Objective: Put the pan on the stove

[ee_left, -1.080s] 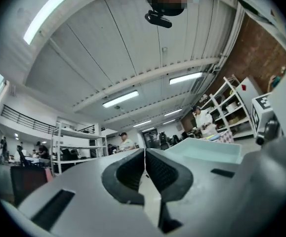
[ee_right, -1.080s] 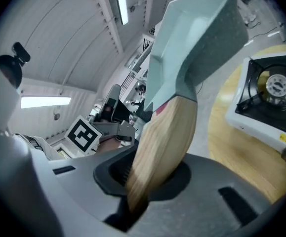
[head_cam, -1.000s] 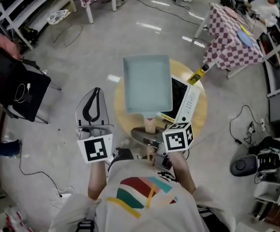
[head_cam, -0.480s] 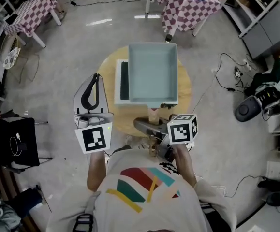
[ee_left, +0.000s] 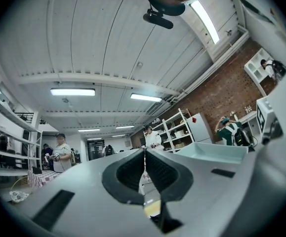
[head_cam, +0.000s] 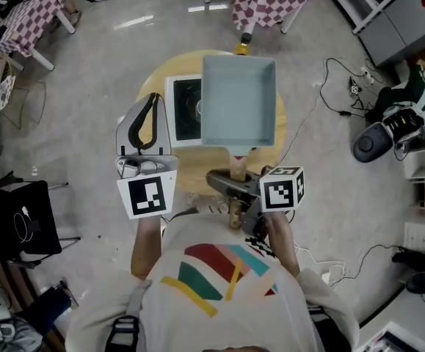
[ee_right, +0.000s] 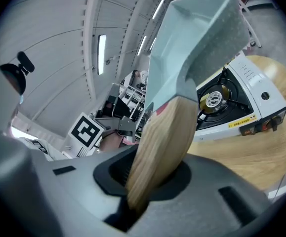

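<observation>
Table (head_cam: 291, 116): Round and wooden, in the middle of the head view. It looks small, so a hard bump could push the stove toward its edge.
Stove (head_cam: 186, 108): White with a black top. It sits on the table, a bit left of the middle. Its burner (ee_right: 213, 99) shows bare at the right of the right gripper view.
Pan (head_cam: 238, 101): Pale blue-green and square. It is up in the air over the table and hides the right part of the stove. It is not on the stove yet. If it came straight down from here, I think it would land half off the burner and tip.
Handle (head_cam: 238, 169): Wooden, sticking out toward the person. The big end of the pan is far from the grip, so the pan could droop or twist.
Right gripper (head_cam: 234, 182): Squeezed onto the end of the handle and nothing else. If the squeeze gets loose, the pan could drop and bang the stove.
Left gripper (head_cam: 148, 105): At the stove's left side, jaws pressed together, holding nothing. It could knock the stove if it swings in.
Shirt (head_cam: 212, 284): Coloured stripes, no words.
Marker cubes (head_cam: 282, 189): Black and white squares only, no words.
Yellow strip (ee_right: 241, 124): On the stove's front. The print is too tiny to read.
</observation>
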The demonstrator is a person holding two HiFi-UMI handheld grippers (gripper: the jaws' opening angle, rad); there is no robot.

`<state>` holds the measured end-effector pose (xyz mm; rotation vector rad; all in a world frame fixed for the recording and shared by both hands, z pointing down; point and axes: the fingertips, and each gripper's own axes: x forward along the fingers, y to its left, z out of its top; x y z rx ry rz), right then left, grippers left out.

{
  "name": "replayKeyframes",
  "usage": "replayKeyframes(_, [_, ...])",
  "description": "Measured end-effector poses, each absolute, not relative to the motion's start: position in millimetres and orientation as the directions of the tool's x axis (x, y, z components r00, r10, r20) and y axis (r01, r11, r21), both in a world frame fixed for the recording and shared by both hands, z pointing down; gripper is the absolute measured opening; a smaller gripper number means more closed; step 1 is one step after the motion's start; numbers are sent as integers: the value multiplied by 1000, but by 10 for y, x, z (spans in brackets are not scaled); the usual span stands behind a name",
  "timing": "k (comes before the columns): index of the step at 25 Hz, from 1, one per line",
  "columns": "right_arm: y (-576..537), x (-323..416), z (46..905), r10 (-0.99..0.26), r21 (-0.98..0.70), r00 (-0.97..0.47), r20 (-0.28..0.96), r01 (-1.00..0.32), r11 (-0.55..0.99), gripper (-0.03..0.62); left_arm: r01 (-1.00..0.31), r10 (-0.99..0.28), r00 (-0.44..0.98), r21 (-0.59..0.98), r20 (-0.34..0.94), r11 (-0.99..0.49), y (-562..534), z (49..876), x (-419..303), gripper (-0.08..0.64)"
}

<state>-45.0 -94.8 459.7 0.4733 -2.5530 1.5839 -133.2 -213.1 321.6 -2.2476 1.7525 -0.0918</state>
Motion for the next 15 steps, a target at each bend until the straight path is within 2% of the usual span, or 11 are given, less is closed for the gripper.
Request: replayKeyframes(15, [-1225, -590, 4766, -82, -903, -982, 172, -190, 385, 35, -950, -979, 180, -277, -94, -148, -2046, 3322, -1504, 8])
